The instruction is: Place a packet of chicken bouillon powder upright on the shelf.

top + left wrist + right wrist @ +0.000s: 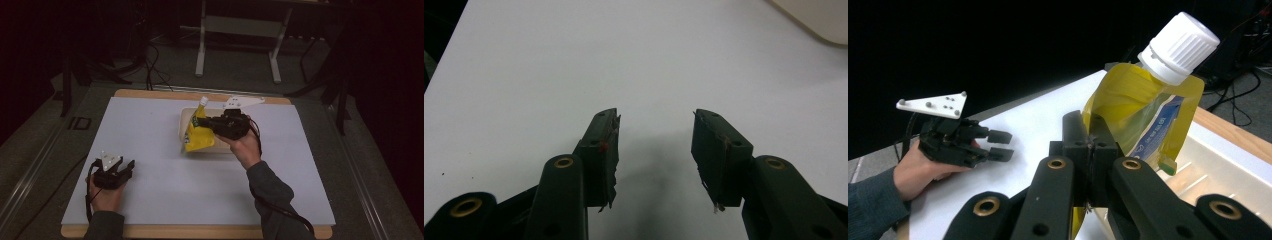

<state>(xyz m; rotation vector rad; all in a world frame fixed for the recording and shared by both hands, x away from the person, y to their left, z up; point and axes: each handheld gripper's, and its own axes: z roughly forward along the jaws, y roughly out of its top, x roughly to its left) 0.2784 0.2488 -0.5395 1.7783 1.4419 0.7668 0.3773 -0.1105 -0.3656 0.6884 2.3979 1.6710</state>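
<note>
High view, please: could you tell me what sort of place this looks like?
Probably a lab or recording workspace: a white-topped table on a dark floor, loose floor cables, and a metal stand frame behind.

A white sheet (165, 195) covers most of the tabletop (200, 232), whose wooden edge shows along the near and far sides. On the grey floor beyond stands a pale metal frame (239, 30) on two legs, with black cables (152, 65) trailing beside it.
</note>
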